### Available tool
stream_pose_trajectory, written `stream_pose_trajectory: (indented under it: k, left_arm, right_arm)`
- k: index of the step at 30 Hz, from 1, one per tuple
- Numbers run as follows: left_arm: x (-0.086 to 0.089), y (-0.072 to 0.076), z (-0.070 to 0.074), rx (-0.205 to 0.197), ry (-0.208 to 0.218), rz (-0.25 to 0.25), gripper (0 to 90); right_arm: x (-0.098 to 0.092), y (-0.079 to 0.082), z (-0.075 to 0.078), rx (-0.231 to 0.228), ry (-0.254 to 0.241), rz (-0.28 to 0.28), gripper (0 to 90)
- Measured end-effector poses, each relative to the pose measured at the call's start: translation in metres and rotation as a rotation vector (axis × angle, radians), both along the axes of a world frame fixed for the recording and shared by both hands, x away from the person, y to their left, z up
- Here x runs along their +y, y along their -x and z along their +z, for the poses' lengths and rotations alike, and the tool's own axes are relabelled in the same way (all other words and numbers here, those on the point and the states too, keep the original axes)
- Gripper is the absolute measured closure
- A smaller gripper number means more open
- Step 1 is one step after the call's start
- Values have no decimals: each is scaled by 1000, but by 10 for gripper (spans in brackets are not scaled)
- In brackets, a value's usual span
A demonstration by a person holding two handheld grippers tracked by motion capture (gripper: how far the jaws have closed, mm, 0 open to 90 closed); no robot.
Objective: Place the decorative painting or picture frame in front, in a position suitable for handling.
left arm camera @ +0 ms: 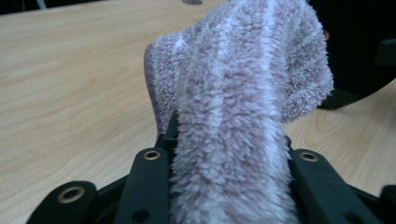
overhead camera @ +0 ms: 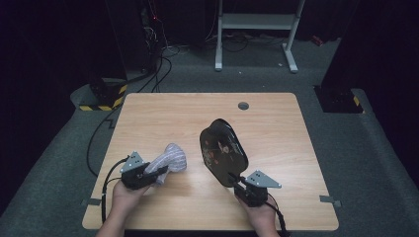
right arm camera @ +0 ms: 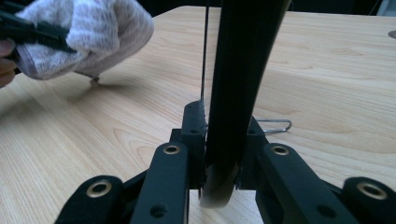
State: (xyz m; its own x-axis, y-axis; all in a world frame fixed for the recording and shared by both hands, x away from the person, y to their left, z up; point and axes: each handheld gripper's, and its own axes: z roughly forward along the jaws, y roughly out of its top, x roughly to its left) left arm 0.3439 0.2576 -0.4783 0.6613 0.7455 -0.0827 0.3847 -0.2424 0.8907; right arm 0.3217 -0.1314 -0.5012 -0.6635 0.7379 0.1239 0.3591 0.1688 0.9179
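Observation:
A fluffy lilac cloth with pale stripes (overhead camera: 169, 157) hangs just above the wooden table (overhead camera: 163, 113) at the front left. My left gripper (overhead camera: 159, 173) is shut on its lower end. In the left gripper view the cloth (left arm camera: 233, 93) rises between the jaws of that gripper (left arm camera: 229, 142) and folds over at the top. A black lacquered plate with a flower pattern (overhead camera: 223, 148) stands tilted on its edge to the right of the cloth. My right gripper (overhead camera: 238, 178) is shut on its near rim. In the right gripper view the plate (right arm camera: 243, 60) shows edge-on, clamped in the gripper (right arm camera: 224, 128).
A round cable hole (overhead camera: 243, 105) sits near the table's far edge. A thin bent wire (right arm camera: 275, 125) lies on the table just behind the plate. Behind the table are a white frame's legs (overhead camera: 290, 54), floor cables (overhead camera: 153, 74) and a yellow-black striped block (overhead camera: 104, 101).

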Motion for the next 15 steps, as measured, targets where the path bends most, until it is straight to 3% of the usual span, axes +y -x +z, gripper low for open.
stream_pose_trajectory:
  k: [7,12,15]
  left_arm:
    - [-14,3,22,-33,34,-15,631]
    - [-23,0,30,-38,47,-24,626]
    - [-31,-3,37,-57,14,-32,627]
  right_arm:
    - [-1,2,-3,-28,-1,-4,781]
    - [-1,2,-3,-37,3,1,781]
    - [-1,3,-3,-36,7,5,781]
